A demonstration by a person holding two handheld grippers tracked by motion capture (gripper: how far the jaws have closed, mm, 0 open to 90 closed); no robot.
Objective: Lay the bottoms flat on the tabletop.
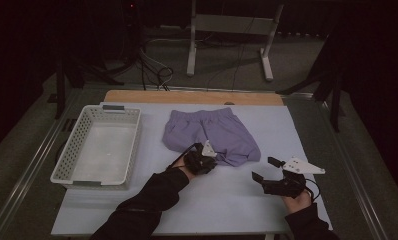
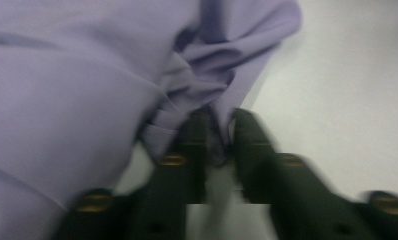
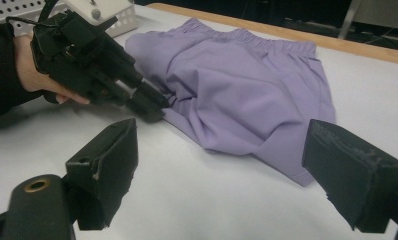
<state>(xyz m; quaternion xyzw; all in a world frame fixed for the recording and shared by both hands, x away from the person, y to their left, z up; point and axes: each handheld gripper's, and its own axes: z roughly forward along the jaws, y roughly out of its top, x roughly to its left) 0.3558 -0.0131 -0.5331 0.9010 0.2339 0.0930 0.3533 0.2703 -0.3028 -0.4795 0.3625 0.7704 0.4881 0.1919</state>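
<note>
A pair of lilac shorts [image 1: 212, 135] lies spread on the white table top, waistband toward the far side. My left gripper [image 1: 207, 161] sits at the shorts' near hem. In the left gripper view its jaws are nearly closed, pinching a bunched fold of the shorts [image 2: 207, 85] between them at the left gripper [image 2: 219, 130]. The right gripper view shows the same pinch, left gripper [image 3: 154, 107] against the shorts [image 3: 247, 95]. My right gripper [image 1: 263, 169] hovers open to the right of the shorts, its jaws wide apart, right gripper [image 3: 227, 165] holding nothing.
A white perforated basket [image 1: 77, 145] stands on the table's left side. A wooden strip [image 1: 192, 97] runs along the far edge. Metal frame legs [image 1: 191, 55] and cables lie on the floor beyond. Bare table [image 1: 222, 200] extends in front of the shorts.
</note>
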